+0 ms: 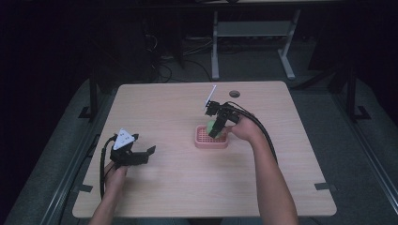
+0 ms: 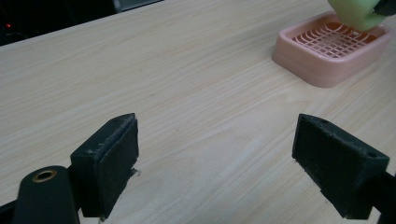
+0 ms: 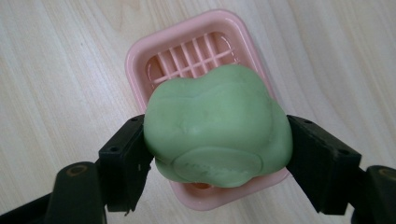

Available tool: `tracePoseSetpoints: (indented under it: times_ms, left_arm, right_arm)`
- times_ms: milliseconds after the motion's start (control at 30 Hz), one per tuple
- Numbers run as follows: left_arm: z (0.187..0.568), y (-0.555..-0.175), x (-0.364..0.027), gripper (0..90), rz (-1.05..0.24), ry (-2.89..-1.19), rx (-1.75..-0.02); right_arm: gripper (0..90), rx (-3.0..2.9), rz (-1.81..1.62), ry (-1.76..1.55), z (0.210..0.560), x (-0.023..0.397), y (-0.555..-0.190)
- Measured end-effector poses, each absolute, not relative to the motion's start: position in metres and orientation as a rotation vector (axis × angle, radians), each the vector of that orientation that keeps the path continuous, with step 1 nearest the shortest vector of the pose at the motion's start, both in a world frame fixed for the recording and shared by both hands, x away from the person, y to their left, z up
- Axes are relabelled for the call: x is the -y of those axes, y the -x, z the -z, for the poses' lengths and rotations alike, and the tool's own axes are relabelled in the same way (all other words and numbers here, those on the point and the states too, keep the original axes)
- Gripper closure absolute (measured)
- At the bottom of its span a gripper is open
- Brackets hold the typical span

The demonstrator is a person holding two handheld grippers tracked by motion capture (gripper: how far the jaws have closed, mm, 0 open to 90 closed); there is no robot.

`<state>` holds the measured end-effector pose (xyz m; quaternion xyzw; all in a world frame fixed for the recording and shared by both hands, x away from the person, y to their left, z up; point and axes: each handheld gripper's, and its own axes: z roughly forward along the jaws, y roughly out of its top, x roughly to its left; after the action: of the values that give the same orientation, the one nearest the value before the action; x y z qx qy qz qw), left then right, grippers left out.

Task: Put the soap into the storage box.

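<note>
Left gripper [image 1: 141, 152] rests on the table [image 1: 178, 183] at the near left, jaws wide apart, holding nothing. Right gripper [image 3: 217, 144] clamps the green soap [image 3: 217, 133] by its sides, just above the pink soap dish [image 3: 187, 51] — whether they touch is unclear. Recommended: lower level, centre over the grid, then release gently.

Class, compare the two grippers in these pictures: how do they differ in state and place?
The right gripper has its jaws clamped on a green soap; the left gripper is open and holds nothing. The right gripper is above the pink soap dish; the left gripper sits low over bare table. Both have black jaws.
</note>
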<state>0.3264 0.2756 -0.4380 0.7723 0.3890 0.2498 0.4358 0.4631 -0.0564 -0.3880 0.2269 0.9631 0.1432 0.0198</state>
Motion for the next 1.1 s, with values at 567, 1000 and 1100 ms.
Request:
tracePoseSetpoints:
  times_ms: [567,1000,1100]
  left_arm:
    - [0.438,-0.326,-0.276,14.3,-0.622,-1.922,-0.966]
    - [0.438,-0.327,-0.276,14.3,-0.619,-1.924,-0.971]
    - [0.438,-0.326,-0.276,14.3,-0.619,-1.923,-0.971]
  right_arm:
    - [25.8,-3.027,-0.329,-0.716,0.404,0.053,-0.468]
    - [25.6,-3.016,-0.320,-0.730,0.407,0.044,-0.470]
    - [25.6,-3.010,-0.321,-0.730,0.408,0.043,-0.470]
